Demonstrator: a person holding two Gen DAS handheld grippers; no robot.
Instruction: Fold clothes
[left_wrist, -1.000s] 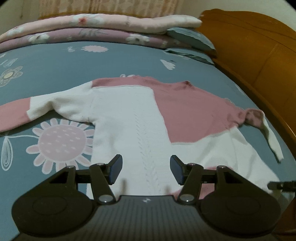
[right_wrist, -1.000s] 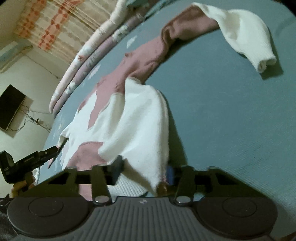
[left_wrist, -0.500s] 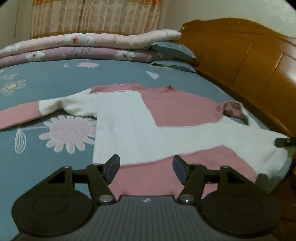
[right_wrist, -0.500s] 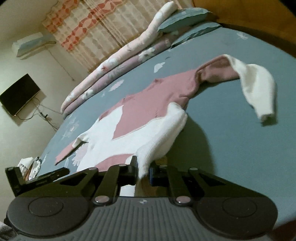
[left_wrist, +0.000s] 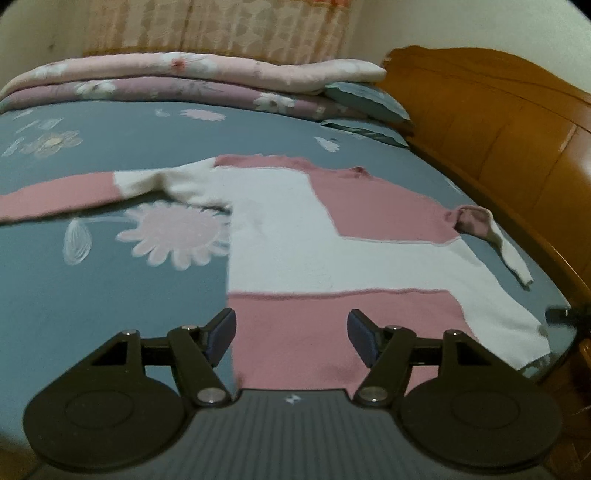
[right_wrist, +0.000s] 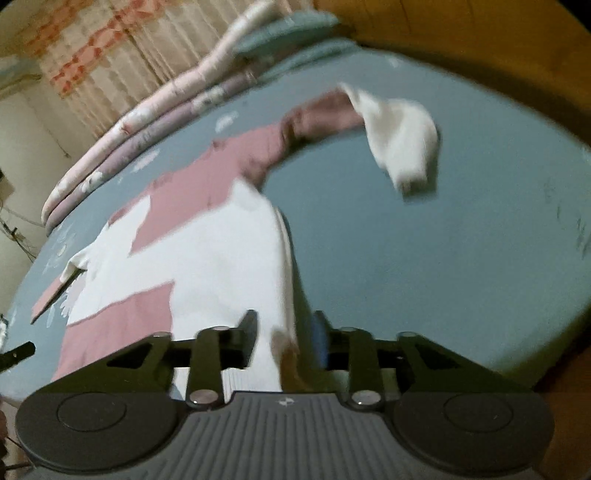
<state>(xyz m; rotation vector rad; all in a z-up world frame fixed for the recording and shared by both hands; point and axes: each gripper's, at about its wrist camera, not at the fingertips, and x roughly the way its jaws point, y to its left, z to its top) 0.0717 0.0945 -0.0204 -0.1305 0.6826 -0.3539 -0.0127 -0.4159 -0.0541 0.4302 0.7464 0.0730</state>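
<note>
Dim warm indoor light; fisheye bends edges, dark corners; right wrist view motion-blurred, left mostly sharp.

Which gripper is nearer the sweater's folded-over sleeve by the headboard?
Right. The right gripper, jaws opening, sits at the sweater hem corner on the sleeve side; the left gripper is over the opposite hem corner.

Right gripper (right_wrist: 284, 339) jaws are opening: 0.5 s ago they pinched the sweater (left_wrist: 332, 258) hem corner, now the white corner sits loose between the fingers (right_wrist: 248, 332). The hem, bunched up 1 s ago, lies flat on the bed (left_wrist: 110, 295). Left gripper (left_wrist: 291, 332) jaws are slightly wider, over the pink hem band.
</note>
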